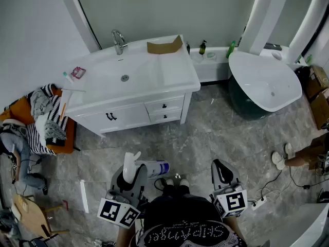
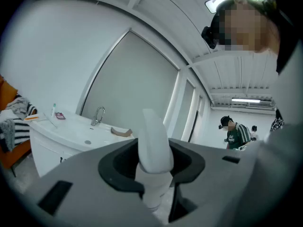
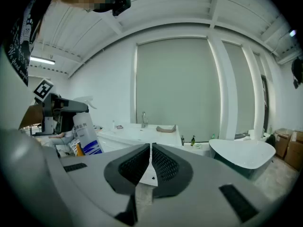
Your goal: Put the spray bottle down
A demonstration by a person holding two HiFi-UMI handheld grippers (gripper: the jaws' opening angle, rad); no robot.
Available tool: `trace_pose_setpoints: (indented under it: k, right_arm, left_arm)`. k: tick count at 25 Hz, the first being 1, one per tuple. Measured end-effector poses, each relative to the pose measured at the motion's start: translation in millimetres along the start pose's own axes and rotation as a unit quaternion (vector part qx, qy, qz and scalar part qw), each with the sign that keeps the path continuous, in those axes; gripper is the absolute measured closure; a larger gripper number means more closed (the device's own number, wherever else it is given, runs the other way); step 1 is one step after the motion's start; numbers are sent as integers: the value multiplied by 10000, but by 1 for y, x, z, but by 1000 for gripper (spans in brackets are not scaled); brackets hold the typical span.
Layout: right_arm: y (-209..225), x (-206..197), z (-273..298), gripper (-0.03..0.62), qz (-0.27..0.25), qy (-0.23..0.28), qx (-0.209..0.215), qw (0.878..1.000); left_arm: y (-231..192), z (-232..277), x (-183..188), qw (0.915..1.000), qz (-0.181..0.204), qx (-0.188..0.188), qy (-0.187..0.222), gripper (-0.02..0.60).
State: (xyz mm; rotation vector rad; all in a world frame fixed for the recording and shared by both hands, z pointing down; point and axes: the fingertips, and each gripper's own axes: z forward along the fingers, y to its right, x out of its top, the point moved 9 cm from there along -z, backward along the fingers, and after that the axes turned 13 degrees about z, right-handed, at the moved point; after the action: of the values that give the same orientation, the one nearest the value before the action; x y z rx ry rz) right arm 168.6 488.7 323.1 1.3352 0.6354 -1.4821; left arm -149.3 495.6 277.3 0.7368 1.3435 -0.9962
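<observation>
Spray bottle (image 1: 152,168): it lies on its side in the air above the grey tiled floor (image 1: 216,133), low in the head view and well short of the washstand. The left hand-held gripper (image 1: 134,173) is clamped on its neck. In the left gripper view the white spray head (image 2: 154,141) stands up between the dark pads. The bottle's body points to the right, towards the right hand-held gripper (image 1: 222,170), which is closed with nothing in it.

At the far left an orange seat (image 1: 64,138) carries a heap of striped clothes (image 1: 46,118), with a seated person (image 1: 18,151) beside it. Next comes the white worktop (image 1: 172,76) with its basin, a tap (image 1: 119,41), a small pink packet (image 1: 78,72) at the left corner and a scrap of cardboard (image 1: 164,46) at the back. Right of it, little bottles (image 1: 203,47) stand on a ledge. Then come a white bathtub (image 1: 267,84), brown boxes (image 1: 318,89) and someone's white shoes (image 1: 280,159). A power strip (image 1: 257,202) and its cable lie on the floor.

The bottle's label is white and blue, with print too small to read. White lettering on the wearer's dark shirt (image 1: 187,234) is upside down and only partly legible. The seated person and the boxes are cut by the frame edges.
</observation>
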Motion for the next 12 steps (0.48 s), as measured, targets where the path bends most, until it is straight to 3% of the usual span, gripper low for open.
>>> trace_pose_setpoints:
  k: [8,12]
  right_arm:
    - [18,1,-10,566,19,-25,34,10000]
    - [30,-6,-15,565,211,-6,386,9990]
  left_arm:
    - [21,6,1,10000,12,48,-4,436]
    - [33,8,-7,9999,-37,130,45,436]
